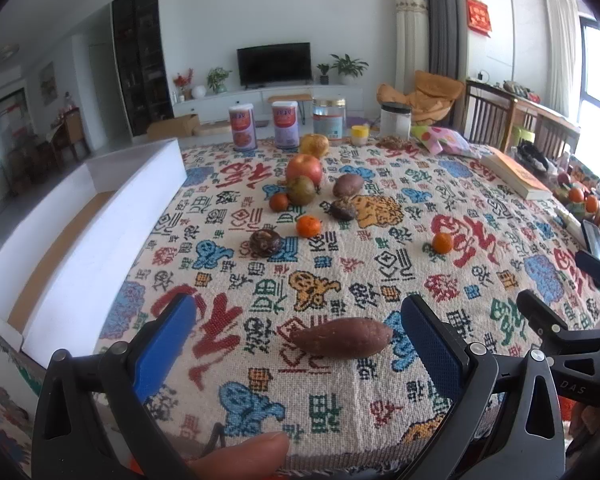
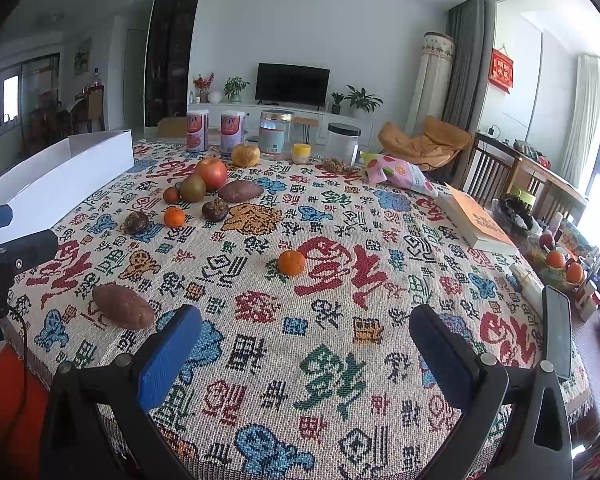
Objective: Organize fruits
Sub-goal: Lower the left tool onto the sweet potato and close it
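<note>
A brown sweet potato (image 1: 342,337) lies on the patterned tablecloth (image 1: 340,264) between the blue pads of my open left gripper (image 1: 300,340); it also shows in the right wrist view (image 2: 123,306). My right gripper (image 2: 305,344) is open and empty above the cloth, with a tangerine (image 2: 291,262) farther ahead. A cluster of fruit lies mid-table: a red apple (image 1: 304,168), a green-brown fruit (image 1: 301,190), a second sweet potato (image 1: 348,185), small tangerines (image 1: 308,226) and dark shrivelled fruits (image 1: 265,242). A white box (image 1: 100,216) stands at the left.
Cans (image 1: 243,127), jars (image 1: 329,118), a yellow-lidded pot (image 1: 359,135), a snack bag (image 1: 440,139) and a book (image 1: 516,174) sit along the far and right edges. A phone (image 2: 556,330) lies at the right edge. Chairs stand beyond the table.
</note>
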Action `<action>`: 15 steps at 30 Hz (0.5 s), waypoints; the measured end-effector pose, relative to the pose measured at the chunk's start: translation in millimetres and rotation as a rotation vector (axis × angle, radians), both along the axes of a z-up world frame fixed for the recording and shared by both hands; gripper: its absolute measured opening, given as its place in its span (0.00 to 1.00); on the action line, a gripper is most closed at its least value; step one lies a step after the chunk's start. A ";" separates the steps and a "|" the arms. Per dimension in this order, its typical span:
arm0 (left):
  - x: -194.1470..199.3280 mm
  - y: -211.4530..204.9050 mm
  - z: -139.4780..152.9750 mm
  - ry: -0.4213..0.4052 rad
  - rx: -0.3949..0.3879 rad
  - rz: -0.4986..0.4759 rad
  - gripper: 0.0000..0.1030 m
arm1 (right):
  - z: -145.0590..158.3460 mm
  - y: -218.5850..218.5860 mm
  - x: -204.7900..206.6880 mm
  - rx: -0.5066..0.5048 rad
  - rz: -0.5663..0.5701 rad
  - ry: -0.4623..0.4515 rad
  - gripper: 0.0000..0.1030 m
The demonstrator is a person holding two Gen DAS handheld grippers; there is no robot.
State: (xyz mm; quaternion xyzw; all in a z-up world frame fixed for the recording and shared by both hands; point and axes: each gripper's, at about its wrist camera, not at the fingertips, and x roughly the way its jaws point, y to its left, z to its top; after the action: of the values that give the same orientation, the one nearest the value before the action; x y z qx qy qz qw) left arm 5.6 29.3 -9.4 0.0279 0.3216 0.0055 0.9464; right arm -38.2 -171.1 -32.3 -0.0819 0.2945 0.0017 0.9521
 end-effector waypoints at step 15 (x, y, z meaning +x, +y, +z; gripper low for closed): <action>102.0 75.6 -89.2 0.241 0.066 0.181 0.99 | -43.4 -90.8 51.6 0.157 -0.230 0.231 1.00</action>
State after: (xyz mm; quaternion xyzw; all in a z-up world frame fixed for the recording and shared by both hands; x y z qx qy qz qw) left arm 107.7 104.9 -98.6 0.0305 0.4336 0.0979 0.8953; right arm 13.4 -261.9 -75.7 0.0274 0.4085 -0.0748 0.9093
